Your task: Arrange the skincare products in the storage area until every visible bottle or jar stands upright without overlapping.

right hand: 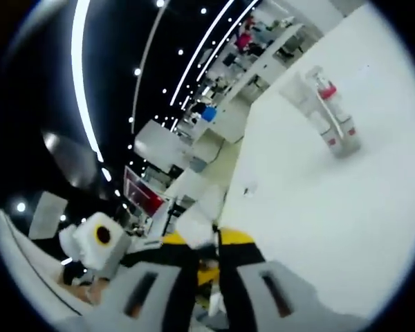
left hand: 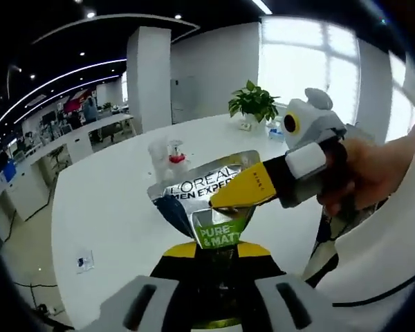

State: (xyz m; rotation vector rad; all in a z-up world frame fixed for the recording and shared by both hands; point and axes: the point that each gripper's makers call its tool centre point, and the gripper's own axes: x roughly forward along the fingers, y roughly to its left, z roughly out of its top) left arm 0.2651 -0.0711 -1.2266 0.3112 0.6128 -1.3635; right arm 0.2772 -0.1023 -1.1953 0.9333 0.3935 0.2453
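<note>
The silver tube (left hand: 211, 200) is up in the air, well off the table (left hand: 111, 207), its green end reading "PURE & MATTE" caught between the left gripper's (left hand: 218, 259) fingers, which are pressed onto it from both sides. Coming in from the right, the right gripper (left hand: 238, 196) lays its yellow fingers across the tube's upper body; whether they are pinching it or just resting on it, I cannot tell from here. In the right gripper view, that gripper's own fingers (right hand: 236, 270) sit close together low down, with something pale between them, but it's too murky to call.

Beyond the fingertips, far out on the table, a clear pump bottle (left hand: 174, 153) with a red collar stands upright, on its own. The right gripper view shows the pump bottle (right hand: 332, 114) apart from everything too.

So by my reckoning: one bottle already standing, the tube still to go. It needs carrying over, setting down on an end near the bottle without touching it, and releasing. A plant (left hand: 252, 104) sits at the far table edge.
</note>
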